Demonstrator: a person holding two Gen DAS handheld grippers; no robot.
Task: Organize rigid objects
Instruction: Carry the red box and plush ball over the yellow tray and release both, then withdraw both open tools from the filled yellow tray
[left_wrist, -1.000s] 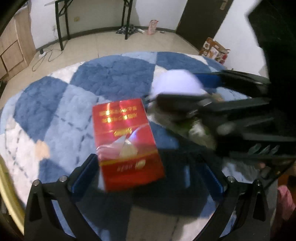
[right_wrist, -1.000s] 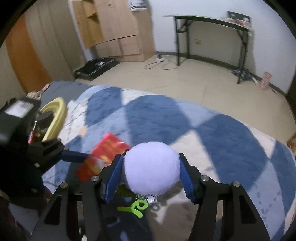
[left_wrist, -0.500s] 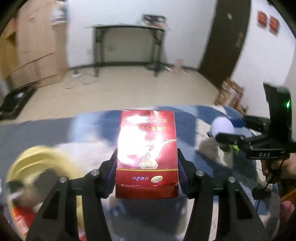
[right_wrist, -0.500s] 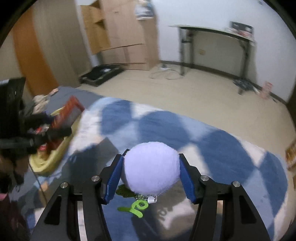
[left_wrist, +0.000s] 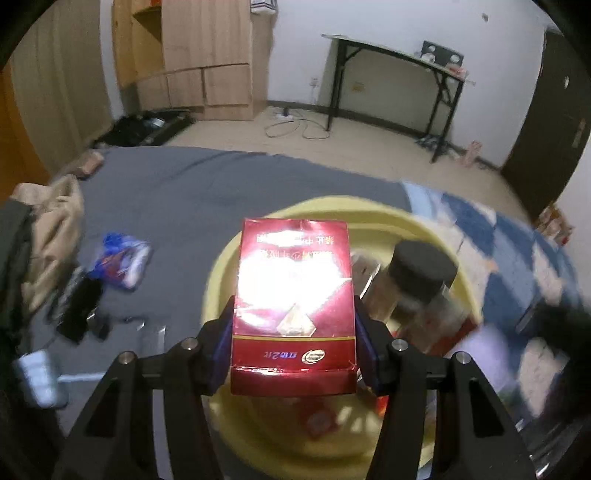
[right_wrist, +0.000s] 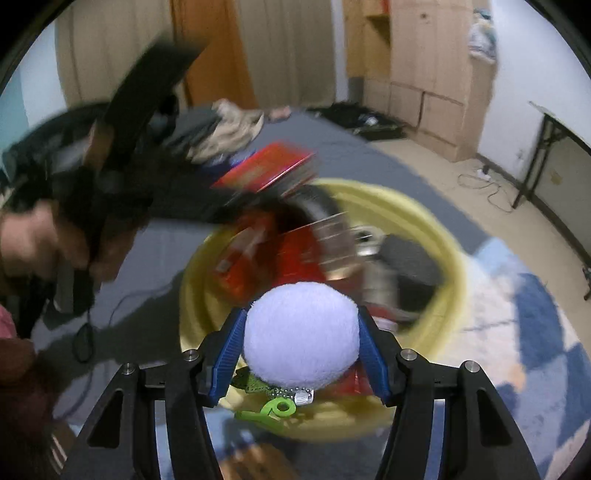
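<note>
Box glossy red, glare-washed.

Dim indoor light; glare on red box; motion blur; fisheye edges dark, curved.

You're facing a white wall with a black-legged folding desk against it — a cable trails across the beige tiled floor beneath. A light wooden cabinet fills the left corner, a dark door stands at right, and an orange door shows beside pale curtains — all evenly lit.
</note>
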